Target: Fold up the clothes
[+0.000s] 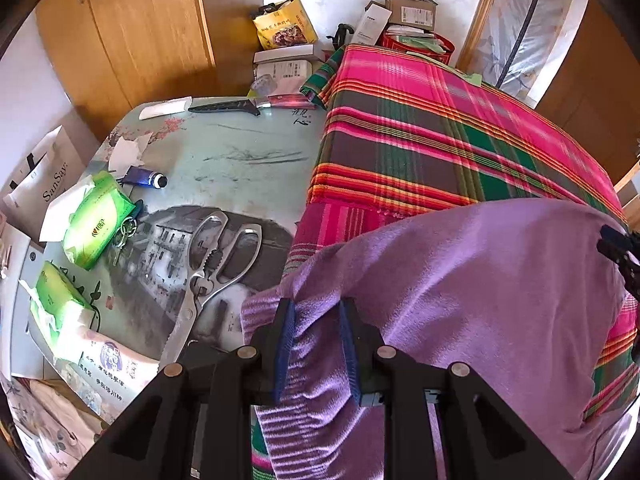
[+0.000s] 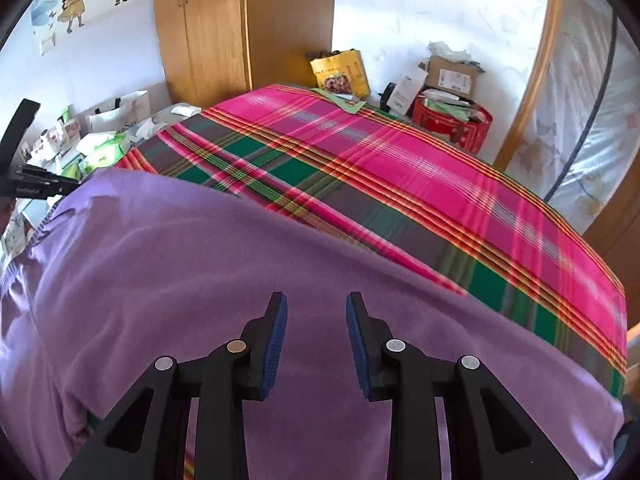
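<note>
Two blue-padded jaws of the left gripper point(image 1: 318, 320) stand partly apart with a ribbed edge of the purple garment point(image 1: 460, 292) bunched between them, though whether the pads actually pinch it I cannot tell. The right gripper point(image 2: 317, 320) hangs wide open above the same purple cloth, gripping nothing. Beyond both lies the plaid blanket point(image 2: 360, 176); left of the left jaws, steel scissors point(image 1: 212, 276) rest on the table point(image 1: 240, 160).

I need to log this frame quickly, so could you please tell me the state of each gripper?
Left gripper: closed on the purple garment.
Right gripper: open above the garment, holding nothing.
</note>
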`<move>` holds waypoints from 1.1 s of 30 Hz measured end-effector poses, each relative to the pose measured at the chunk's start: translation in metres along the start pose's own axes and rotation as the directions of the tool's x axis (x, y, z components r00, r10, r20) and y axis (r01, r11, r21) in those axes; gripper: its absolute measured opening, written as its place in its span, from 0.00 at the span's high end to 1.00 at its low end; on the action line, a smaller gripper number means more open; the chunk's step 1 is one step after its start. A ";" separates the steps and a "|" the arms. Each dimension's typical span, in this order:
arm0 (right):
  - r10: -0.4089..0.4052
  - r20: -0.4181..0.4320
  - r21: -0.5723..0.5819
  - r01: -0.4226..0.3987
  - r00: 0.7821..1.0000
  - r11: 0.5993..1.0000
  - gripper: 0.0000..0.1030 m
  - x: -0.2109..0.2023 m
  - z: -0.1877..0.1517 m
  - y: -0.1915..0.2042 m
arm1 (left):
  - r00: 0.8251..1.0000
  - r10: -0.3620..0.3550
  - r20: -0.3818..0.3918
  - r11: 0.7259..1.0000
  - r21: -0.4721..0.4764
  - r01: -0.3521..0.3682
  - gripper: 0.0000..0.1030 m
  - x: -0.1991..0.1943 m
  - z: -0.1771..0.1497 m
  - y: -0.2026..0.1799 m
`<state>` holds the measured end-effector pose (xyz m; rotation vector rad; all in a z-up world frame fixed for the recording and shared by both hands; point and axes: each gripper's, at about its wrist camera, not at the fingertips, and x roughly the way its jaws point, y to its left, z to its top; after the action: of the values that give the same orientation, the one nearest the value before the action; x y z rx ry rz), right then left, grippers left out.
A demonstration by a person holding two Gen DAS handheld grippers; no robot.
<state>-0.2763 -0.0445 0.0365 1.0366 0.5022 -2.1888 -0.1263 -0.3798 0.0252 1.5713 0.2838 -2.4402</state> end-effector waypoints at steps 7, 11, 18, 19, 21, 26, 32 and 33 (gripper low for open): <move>-0.012 -0.020 0.002 0.012 1.000 1.000 0.69 0.026 0.012 0.002 | 1.000 -0.009 0.007 1.000 0.005 0.009 0.77 0.005 0.006 0.000; -0.010 -0.014 0.032 0.010 1.000 0.999 0.69 0.035 0.019 -0.002 | 1.000 -0.012 0.012 1.000 -0.011 0.012 0.77 0.008 0.007 0.001; -0.003 0.009 0.116 0.002 1.000 0.993 0.69 0.050 0.034 -0.016 | 1.000 -0.007 0.025 1.000 0.003 0.007 0.75 0.012 0.010 -0.001; -0.009 0.012 0.122 0.007 1.000 0.992 0.69 0.052 0.036 -0.017 | 1.000 -0.008 0.027 1.000 -0.001 0.008 0.75 0.012 0.011 -0.001; -0.015 0.015 0.127 0.013 1.000 0.992 0.69 0.055 0.039 -0.018 | 0.999 -0.010 0.031 1.000 -0.008 0.010 0.75 0.014 0.013 -0.001; -0.020 0.013 0.118 0.019 1.000 0.993 0.69 0.053 0.037 -0.016 | 0.998 0.018 0.059 1.000 0.006 -0.018 0.75 0.011 0.011 -0.006; 0.014 0.029 0.051 -0.015 0.999 0.999 0.69 0.044 0.037 -0.007 | 0.993 -0.011 0.118 0.995 0.098 0.000 0.75 0.000 0.011 -0.021; 0.024 0.032 0.040 -0.026 0.999 0.999 0.69 0.043 0.037 -0.006 | 0.993 -0.029 0.118 0.994 0.113 0.016 0.75 0.000 0.012 -0.022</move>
<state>-0.3202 -0.0788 0.0256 1.0224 0.4297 -2.1981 -0.1429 -0.3620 0.0312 1.4641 0.1478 -2.5964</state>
